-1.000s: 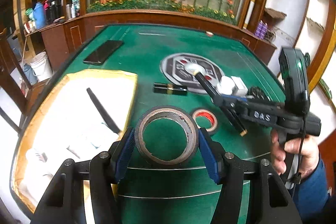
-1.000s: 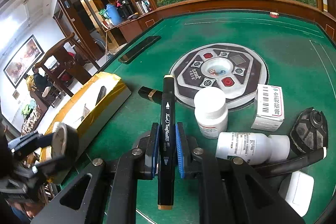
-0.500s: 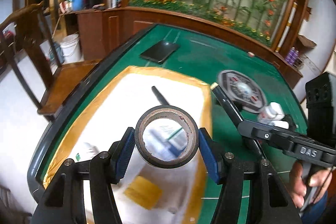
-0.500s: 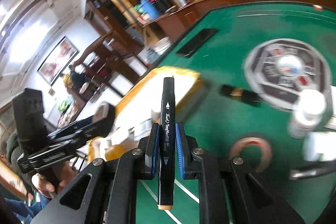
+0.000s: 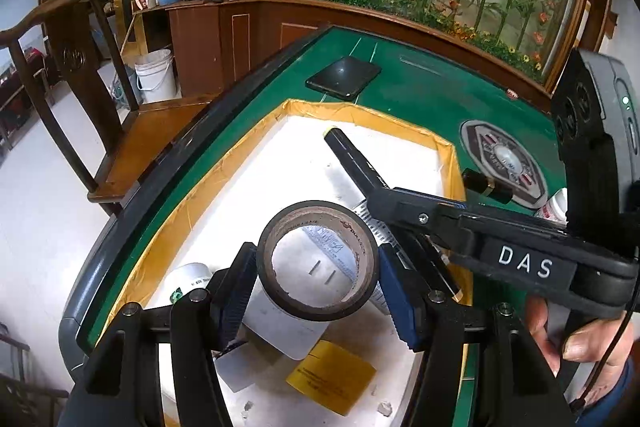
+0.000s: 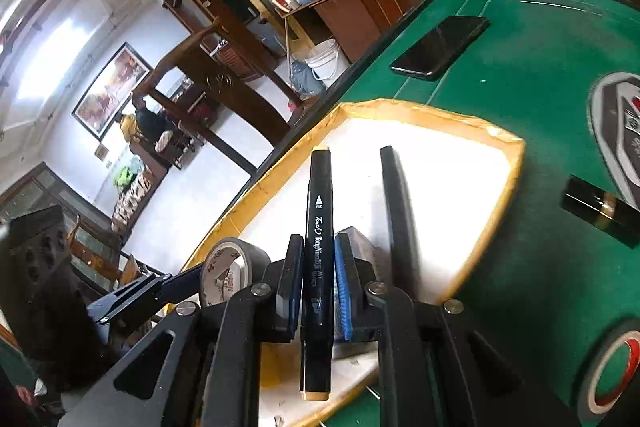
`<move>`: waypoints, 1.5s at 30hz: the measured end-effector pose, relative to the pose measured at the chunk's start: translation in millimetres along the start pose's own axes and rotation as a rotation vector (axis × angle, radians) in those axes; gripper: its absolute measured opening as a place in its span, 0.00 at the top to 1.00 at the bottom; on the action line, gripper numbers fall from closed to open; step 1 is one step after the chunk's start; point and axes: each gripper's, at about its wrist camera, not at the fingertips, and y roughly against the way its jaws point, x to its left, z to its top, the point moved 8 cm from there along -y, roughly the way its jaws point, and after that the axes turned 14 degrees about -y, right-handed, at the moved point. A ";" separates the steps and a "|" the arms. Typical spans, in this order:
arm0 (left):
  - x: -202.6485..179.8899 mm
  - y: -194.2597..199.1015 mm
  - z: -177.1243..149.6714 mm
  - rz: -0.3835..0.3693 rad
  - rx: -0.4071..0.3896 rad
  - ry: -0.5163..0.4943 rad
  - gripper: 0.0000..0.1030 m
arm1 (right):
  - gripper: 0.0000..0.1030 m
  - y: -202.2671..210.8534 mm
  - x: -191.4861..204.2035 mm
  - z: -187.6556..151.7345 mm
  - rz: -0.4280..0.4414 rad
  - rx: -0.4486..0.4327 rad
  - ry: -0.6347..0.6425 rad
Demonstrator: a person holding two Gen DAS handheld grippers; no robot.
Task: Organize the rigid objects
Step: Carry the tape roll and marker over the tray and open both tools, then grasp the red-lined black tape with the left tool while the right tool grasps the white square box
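My left gripper (image 5: 318,285) is shut on a dark roll of tape (image 5: 344,229) and holds it above the white box with yellow-taped rim (image 5: 256,143). My right gripper (image 6: 318,281) is shut on a black marker (image 6: 318,227), also over the box (image 6: 440,183). In the left wrist view the right gripper and marker (image 5: 352,155) reach in from the right, just above the tape. The box holds a black stick (image 6: 394,203), a white bottle (image 5: 186,281), a white packet and a yellow card (image 5: 332,377).
On the green table (image 5: 420,91) lie a black phone (image 5: 344,77), a round control panel (image 5: 504,163), a small black-gold tube (image 6: 600,213), a white bottle (image 5: 558,203) and a red-cored tape roll (image 6: 616,371). A wooden chair (image 5: 72,67) stands left of the table.
Both grippers have swung left from over the green felt to above the white box, carrying the tape roll and the marker. The right gripper now sits close beside the left one.
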 end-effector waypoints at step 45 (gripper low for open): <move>-206.7 -15.1 13.0 -0.224 0.029 -0.325 0.20 | 0.60 233.3 -176.8 5.3 -0.093 -0.420 -0.251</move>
